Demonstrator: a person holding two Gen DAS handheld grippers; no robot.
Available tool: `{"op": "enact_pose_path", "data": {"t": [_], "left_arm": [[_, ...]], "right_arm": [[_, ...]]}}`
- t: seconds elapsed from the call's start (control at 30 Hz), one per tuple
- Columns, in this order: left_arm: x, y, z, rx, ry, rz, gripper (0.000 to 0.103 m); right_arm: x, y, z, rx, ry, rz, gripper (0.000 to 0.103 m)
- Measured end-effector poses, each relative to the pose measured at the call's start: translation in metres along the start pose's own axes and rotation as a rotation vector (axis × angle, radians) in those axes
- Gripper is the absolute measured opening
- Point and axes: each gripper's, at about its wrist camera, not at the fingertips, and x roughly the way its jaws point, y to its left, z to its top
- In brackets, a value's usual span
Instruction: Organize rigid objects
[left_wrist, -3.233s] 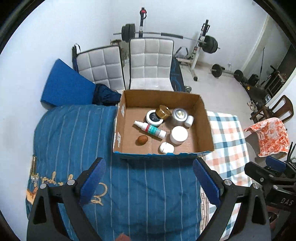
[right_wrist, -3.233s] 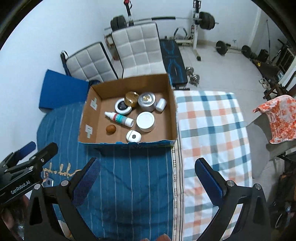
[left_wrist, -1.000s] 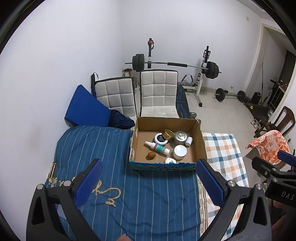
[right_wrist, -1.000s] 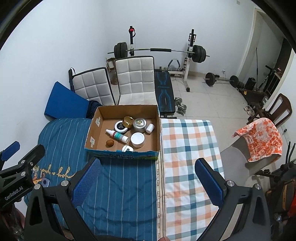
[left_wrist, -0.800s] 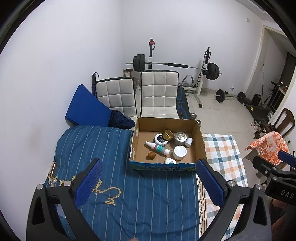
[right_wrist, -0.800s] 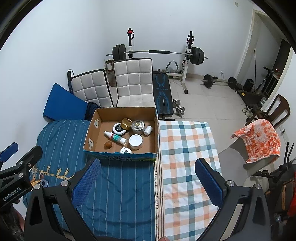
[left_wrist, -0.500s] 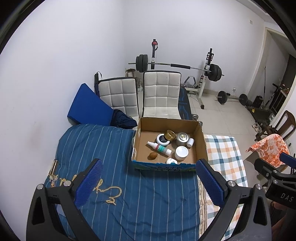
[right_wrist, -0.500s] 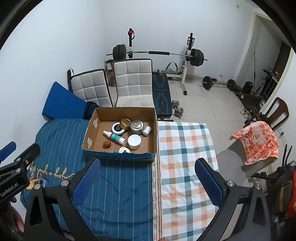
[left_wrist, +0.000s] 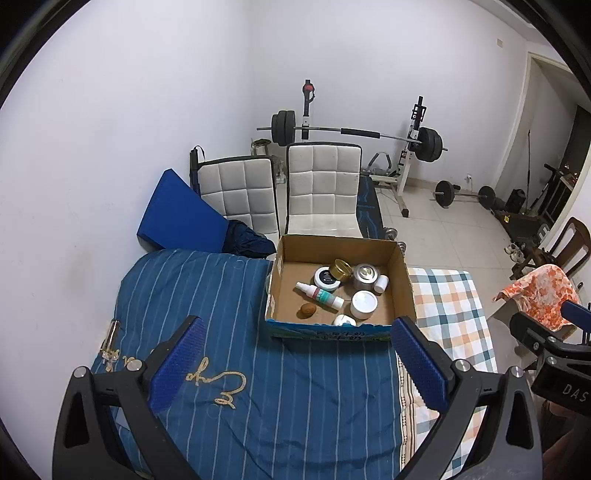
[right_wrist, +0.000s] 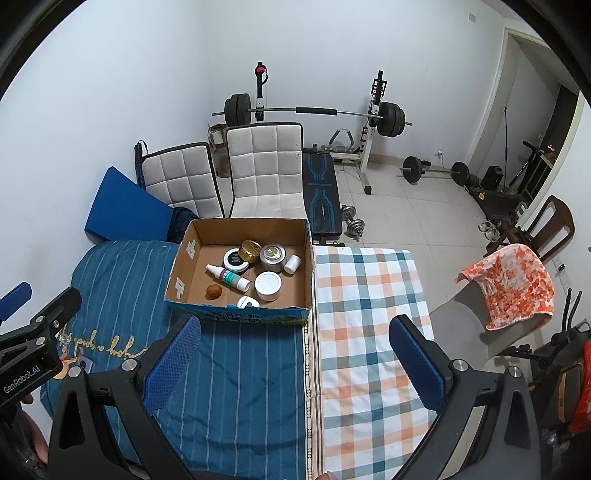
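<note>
Inside the cardboard box (right_wrist: 236, 299) on the bed lie jars and a spray bottle (right_wrist: 228, 276). Left gripper (left_wrist: 295, 365) and right gripper (right_wrist: 291, 363) hover wide apart, empty; each should descend squarely over one item.

Ahead of both grippers a cardboard box (left_wrist: 338, 334) was placed on the bed (left_wrist: 258, 387). In the box a spray bottle (left_wrist: 320, 294) lay at the middle, with a nut (left_wrist: 307, 310) before it. Two jars (left_wrist: 327, 276) and a tin (left_wrist: 364, 276) were set behind, towards the far wall. Two chairs (left_wrist: 321, 188) stood behind the box.
</note>
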Motion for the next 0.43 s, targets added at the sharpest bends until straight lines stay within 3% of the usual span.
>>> {"op": "enact_pose_path", "data": {"t": [0.43], "left_arm": [[-0.0056, 0.0012, -0.0036, 0.019, -0.006, -0.002, 0.103]], "right_arm": [[-0.0031, 0.0021, -0.0005, -0.002, 0.0, 0.008, 0.103]]}}
